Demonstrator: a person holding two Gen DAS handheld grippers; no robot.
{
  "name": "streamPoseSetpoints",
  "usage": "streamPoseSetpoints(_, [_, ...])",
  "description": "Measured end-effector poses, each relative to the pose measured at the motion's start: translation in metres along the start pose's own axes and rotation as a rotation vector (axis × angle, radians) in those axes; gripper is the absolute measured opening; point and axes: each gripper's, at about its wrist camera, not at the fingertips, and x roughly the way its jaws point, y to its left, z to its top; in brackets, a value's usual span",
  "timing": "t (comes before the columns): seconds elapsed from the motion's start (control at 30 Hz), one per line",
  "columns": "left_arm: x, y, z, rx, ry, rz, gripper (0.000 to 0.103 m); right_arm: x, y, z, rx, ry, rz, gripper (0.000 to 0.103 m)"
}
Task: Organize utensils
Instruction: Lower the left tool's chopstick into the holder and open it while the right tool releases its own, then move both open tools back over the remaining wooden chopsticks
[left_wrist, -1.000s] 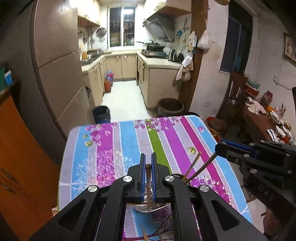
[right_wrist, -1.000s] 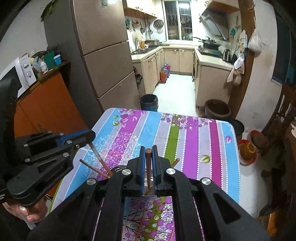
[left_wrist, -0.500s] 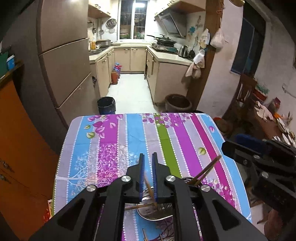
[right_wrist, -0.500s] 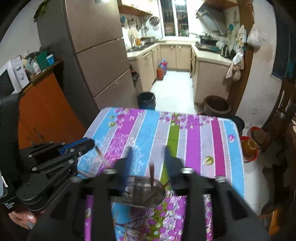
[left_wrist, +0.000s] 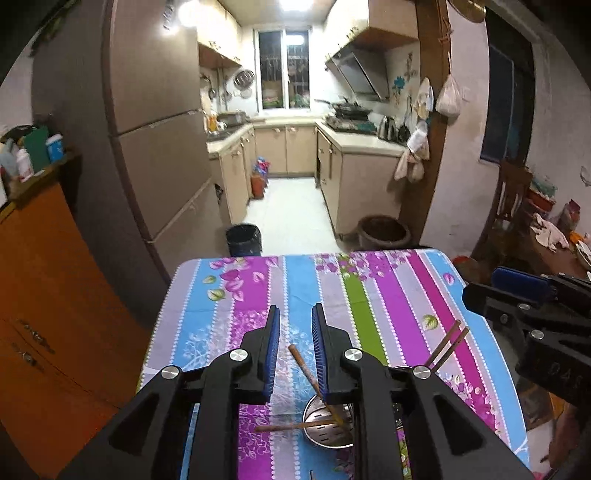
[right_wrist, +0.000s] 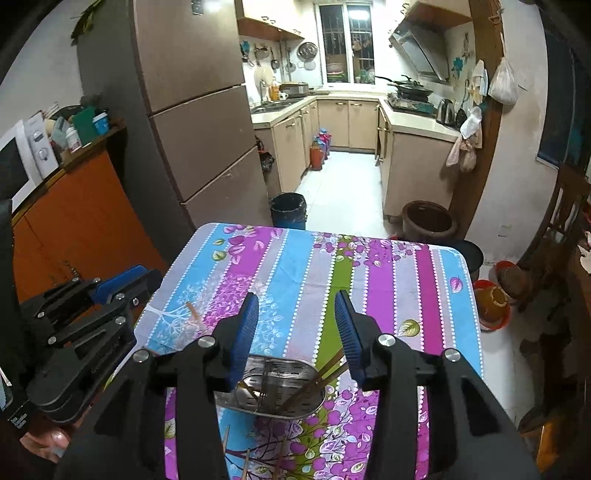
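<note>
Fingers (right_wrist: 347, 328) apart, perforated steel holder (right_wrist: 271, 391), brown chopsticks (left_wrist: 314, 380)

Utensil holder (left_wrist: 325, 424) half behind black gripper frame; loose chopsticks (right_wrist: 245, 463) cropped at bottom edge

a tablecloth (right_wrist: 402, 291) is showing stripes of blue, magenta, grey and green with white dots and purple flowers. on it a perforated silver metal holder (right_wrist: 271, 391) is gleaming, holding brown wooden chopsticks (left_wrist: 447, 343). beyond the tablecloth, an orange cabinet (right_wrist: 74, 218) is glowing.
</note>
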Motion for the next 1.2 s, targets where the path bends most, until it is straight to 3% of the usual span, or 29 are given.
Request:
streamPoseSetpoints(0.2, [-0.040,-0.002,-0.026,0.015,-0.106,0.023,0.029,-0.022,0.008,-0.015,-0.029,-0.022,0.028,0.041])
streamPoseSetpoints(0.47, [-0.078,0.009,-0.091,0.009,-0.143,-0.009,0.029,-0.048,0.020,-0.078,-0.103,-0.027,0.023,0.041])
streamPoseSetpoints(0.6, [-0.090,0.013,-0.131,0.011,-0.134,-0.017,0.029,-0.058,0.022,-0.121,-0.144,-0.019,0.028,0.041])
streamPoseSetpoints(0.73, [-0.089,0.015,-0.160,0.004,-0.068,-0.049,0.029,-0.063,0.020,-0.154,-0.120,-0.006,0.054,0.041])
streamPoseSetpoints(0.93, [-0.105,-0.012,-0.205,0.090,-0.072,-0.066,0.029,-0.067,0.023,-0.184,-0.106,0.010,0.084,0.041])
streamPoseSetpoints(1.2, [-0.117,-0.028,-0.251,0.098,-0.044,-0.110,0.036,-0.081,0.029,-0.237,-0.084,0.000,0.103,0.041])
